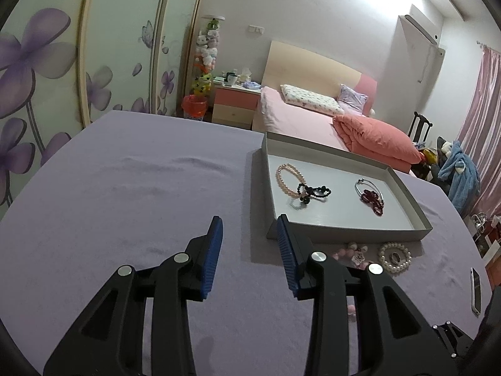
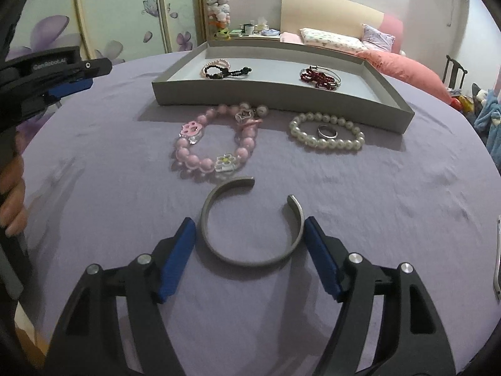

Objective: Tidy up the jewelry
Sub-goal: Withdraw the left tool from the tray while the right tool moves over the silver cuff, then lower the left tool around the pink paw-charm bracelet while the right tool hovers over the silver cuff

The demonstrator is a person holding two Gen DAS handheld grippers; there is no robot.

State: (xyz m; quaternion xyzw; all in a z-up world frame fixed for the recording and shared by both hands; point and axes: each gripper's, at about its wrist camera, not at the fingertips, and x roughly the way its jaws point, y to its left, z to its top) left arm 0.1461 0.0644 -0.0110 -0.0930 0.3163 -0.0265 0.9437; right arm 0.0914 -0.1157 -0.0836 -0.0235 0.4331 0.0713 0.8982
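A grey tray lies on the purple cloth. It holds a pink pearl bracelet, a black bead bracelet, a silver bangle and dark red beads. In front of the tray lie a pink bead bracelet, a white pearl bracelet with a silver ring inside it, and an open silver cuff. My right gripper is open, its blue pads on either side of the cuff. My left gripper is open and empty, left of the tray's near corner.
A phone lies near the table's right edge. A pink bed, a nightstand and a floral wardrobe stand behind the table.
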